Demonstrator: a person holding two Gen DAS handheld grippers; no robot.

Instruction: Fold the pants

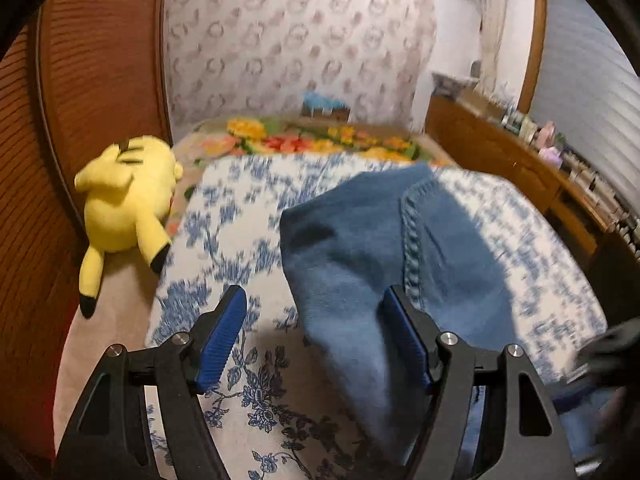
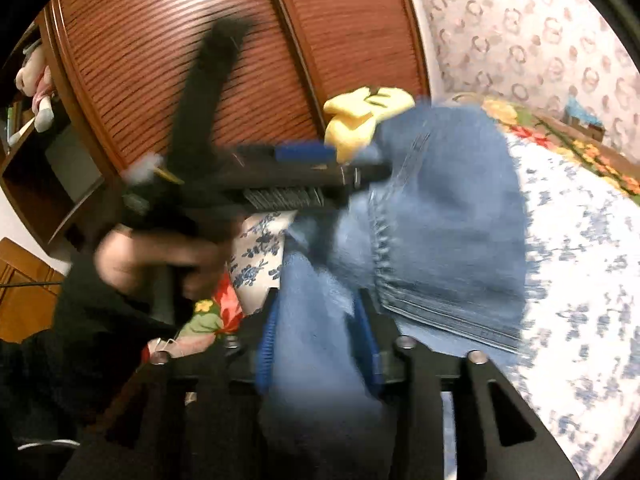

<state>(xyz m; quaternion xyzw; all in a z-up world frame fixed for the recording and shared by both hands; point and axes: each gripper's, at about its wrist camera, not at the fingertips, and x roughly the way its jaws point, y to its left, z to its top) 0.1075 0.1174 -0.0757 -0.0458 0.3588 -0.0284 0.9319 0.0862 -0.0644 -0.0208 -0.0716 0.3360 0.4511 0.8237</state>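
The blue denim pants (image 1: 360, 248) lie bunched on a white bedspread with blue flowers (image 1: 240, 200). My left gripper (image 1: 314, 308) is open, its blue pads wide apart, with the denim edge lying between them and against the right pad. In the right wrist view my right gripper (image 2: 318, 316) is closed on a fold of the pants (image 2: 448, 208) and holds the cloth raised off the bed. The left gripper (image 2: 304, 152) also shows there, blurred, held by a hand just left of the denim.
A yellow plush toy (image 1: 124, 204) lies at the bed's left edge beside a brown slatted wardrobe door (image 1: 92, 80). A flowered blanket (image 1: 304, 140) covers the far end of the bed. A wooden shelf with small items (image 1: 532, 152) runs along the right.
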